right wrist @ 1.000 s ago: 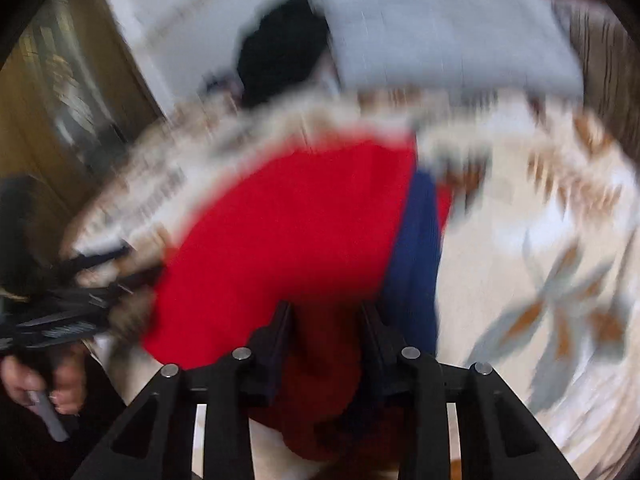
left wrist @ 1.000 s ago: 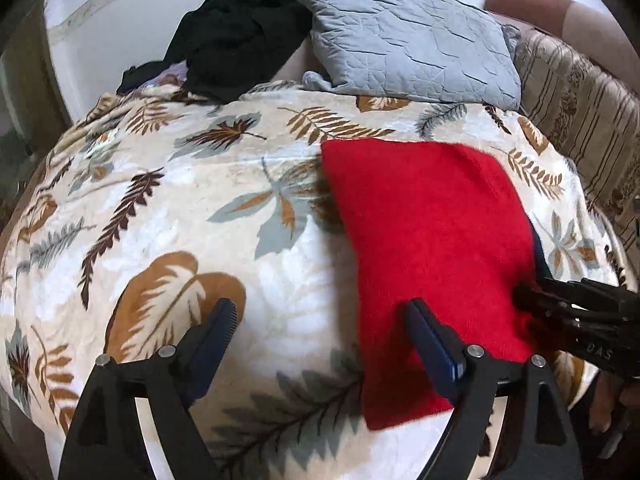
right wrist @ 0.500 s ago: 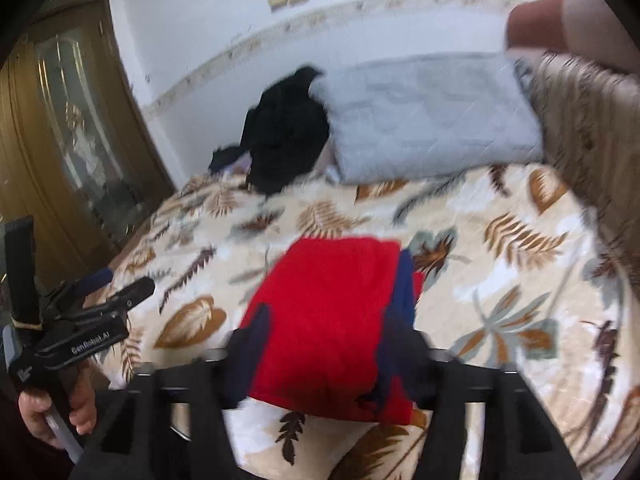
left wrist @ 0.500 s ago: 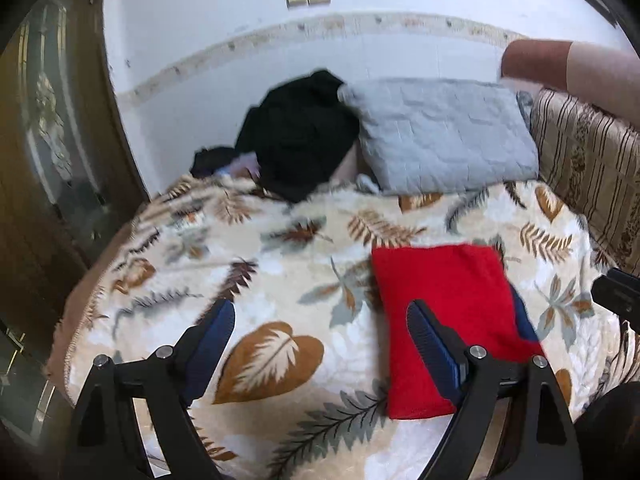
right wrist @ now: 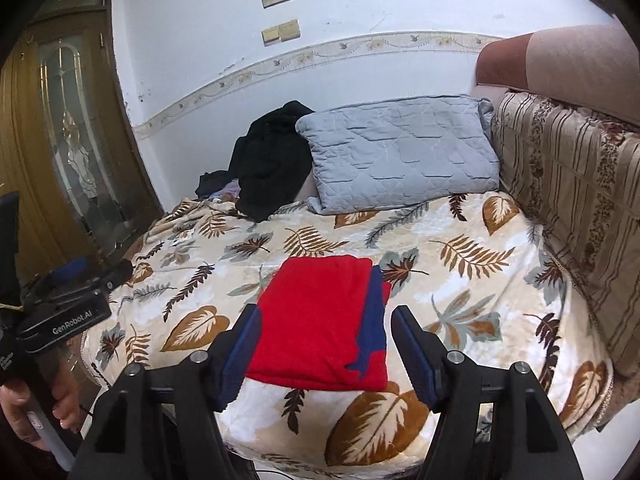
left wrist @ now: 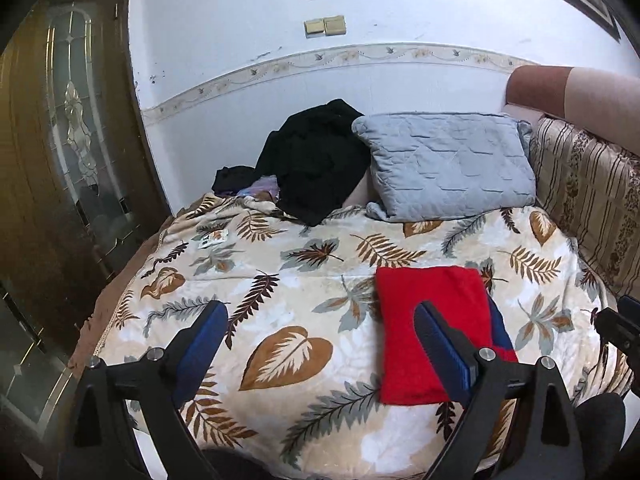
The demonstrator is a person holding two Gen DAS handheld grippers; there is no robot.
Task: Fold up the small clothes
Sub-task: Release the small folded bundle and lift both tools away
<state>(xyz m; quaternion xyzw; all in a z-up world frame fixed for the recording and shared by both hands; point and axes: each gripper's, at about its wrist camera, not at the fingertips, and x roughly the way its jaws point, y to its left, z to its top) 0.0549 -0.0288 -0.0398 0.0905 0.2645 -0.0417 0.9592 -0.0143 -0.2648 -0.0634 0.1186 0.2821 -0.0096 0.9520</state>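
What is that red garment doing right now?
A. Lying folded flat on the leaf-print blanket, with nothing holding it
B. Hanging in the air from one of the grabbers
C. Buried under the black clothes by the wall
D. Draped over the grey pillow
A: the red garment lies folded flat on the leaf-print blanket, and the right gripper and left gripper hang open above it with nothing between their fingers.

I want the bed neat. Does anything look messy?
Yes. Black clothes lie in a crumpled heap by the grey pillow. The folded red garment is tidy, though a blue layer sticks out along one edge.
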